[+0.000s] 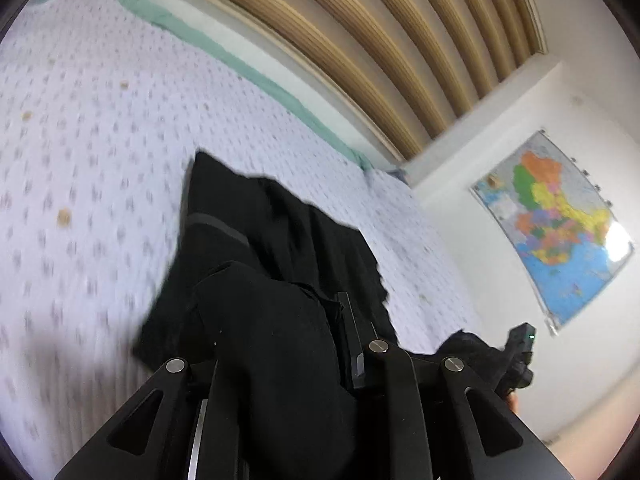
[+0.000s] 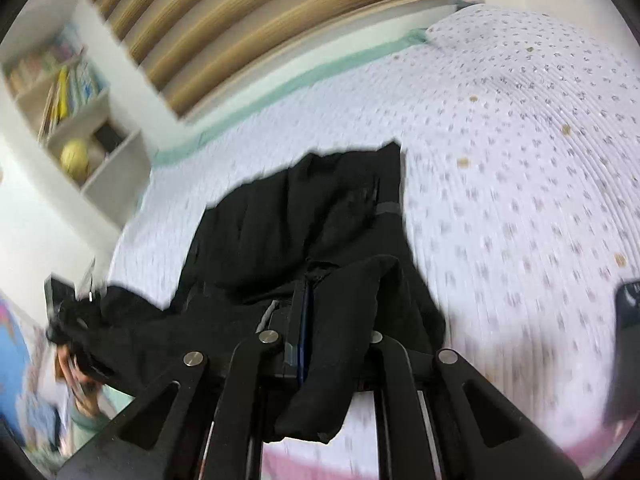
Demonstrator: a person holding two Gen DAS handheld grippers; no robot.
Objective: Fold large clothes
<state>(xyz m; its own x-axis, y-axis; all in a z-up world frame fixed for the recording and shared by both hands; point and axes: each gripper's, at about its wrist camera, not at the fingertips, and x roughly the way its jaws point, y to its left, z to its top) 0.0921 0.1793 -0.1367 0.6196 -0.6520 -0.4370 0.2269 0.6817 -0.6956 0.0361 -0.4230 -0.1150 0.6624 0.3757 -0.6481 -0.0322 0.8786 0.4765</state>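
A large black garment (image 1: 280,236) lies partly on a white dotted bedspread (image 1: 88,128), its near end lifted. My left gripper (image 1: 320,320) is shut on a bunched edge of the garment, which drapes over its fingers. My right gripper (image 2: 316,300) is shut on another edge of the same black garment (image 2: 320,208), with cloth hanging over the right finger. Each view shows the other gripper at the side, the right one (image 1: 518,356) and the left one (image 2: 68,312), holding the cloth stretched between them. Both views are motion-blurred.
A ribbed wooden headboard (image 1: 360,40) runs along the bed's far side. A colourful map (image 1: 560,220) hangs on the white wall. A white bookshelf (image 2: 68,92) with books and a yellow ball stands beside the bed. A dark object (image 2: 626,320) sits at the bedspread's right edge.
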